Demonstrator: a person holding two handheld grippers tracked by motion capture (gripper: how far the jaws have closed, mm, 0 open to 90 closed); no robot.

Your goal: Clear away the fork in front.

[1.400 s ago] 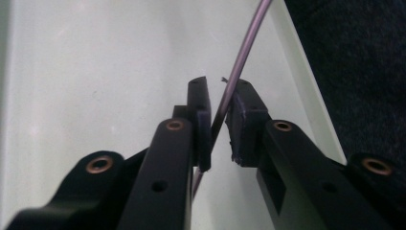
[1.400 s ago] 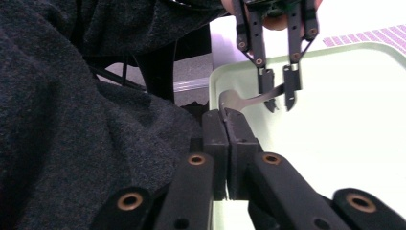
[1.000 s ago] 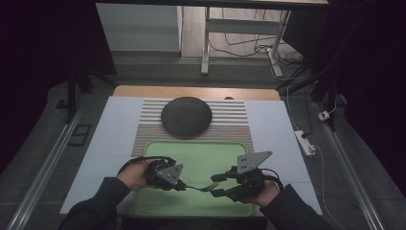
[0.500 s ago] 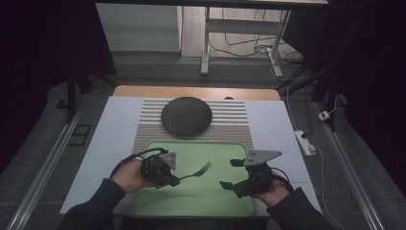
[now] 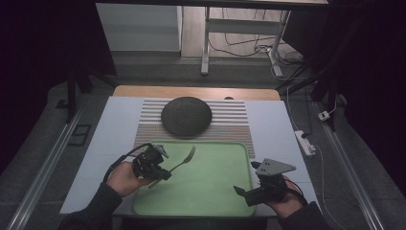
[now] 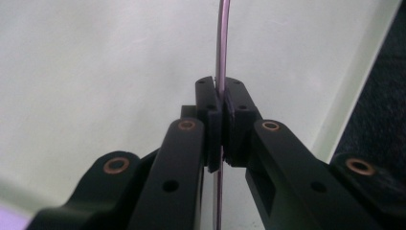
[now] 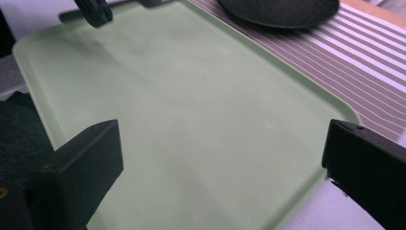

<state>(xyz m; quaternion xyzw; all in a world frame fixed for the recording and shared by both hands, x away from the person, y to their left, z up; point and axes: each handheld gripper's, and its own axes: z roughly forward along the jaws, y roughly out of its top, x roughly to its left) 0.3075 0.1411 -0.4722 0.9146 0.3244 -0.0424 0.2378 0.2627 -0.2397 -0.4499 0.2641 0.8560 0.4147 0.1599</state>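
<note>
A metal fork [image 5: 184, 158] is held above the green tray [image 5: 215, 191], tines pointing up and to the right. My left gripper [image 5: 162, 173] is shut on its handle. In the left gripper view the pads [image 6: 210, 103] pinch the thin handle [image 6: 223, 38] edge-on, with the tray below. My right gripper [image 5: 246, 178] hovers over the tray's right front part, apart from the fork. Its jaws have just been opening and now stand wide with nothing between them [image 7: 222, 155]. The right gripper view looks across the tray [image 7: 191, 105] toward the left gripper [image 7: 95, 9].
A dark round plate [image 5: 186, 115] lies on a striped mat [image 5: 230, 122] behind the tray; its edge [image 7: 282, 9] appears in the right gripper view. A power strip [image 5: 305, 142] sits off the table's right side. A wooden board edge [image 5: 196, 92] lies at the back.
The right gripper has opened, let go of the fork and drawn away to the right. The left gripper has shifted a little to the left, with the fork in it.
</note>
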